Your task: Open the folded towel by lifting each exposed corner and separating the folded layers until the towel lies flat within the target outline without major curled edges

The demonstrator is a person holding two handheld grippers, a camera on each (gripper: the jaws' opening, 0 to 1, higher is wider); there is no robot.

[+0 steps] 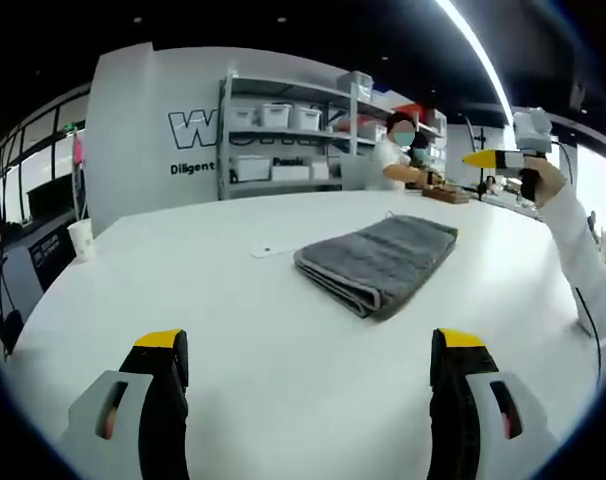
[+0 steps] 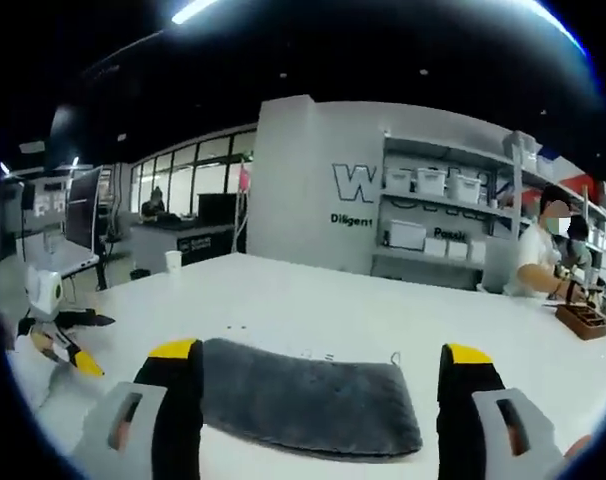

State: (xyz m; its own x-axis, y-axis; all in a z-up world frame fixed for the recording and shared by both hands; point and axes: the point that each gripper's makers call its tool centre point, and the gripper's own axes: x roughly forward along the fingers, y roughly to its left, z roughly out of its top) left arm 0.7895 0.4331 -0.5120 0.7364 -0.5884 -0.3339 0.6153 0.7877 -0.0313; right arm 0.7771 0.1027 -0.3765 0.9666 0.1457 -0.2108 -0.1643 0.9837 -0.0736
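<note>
My left claw [image 1: 310,365] hangs wide, nothing in it, above the white desk [image 1: 233,330], with the folded grey towel [image 1: 378,262] lying ahead, well apart from the jaws. My right claw [image 2: 323,385] is spread just as wide and bare — the towel [image 2: 308,405] sits right between its jaws in the right gripper view. It looks thick, soft and floppy, light enough to lift but sure to sag, so I'd pinch only the top layer at an exposed corner — not the stacked fold.
</note>
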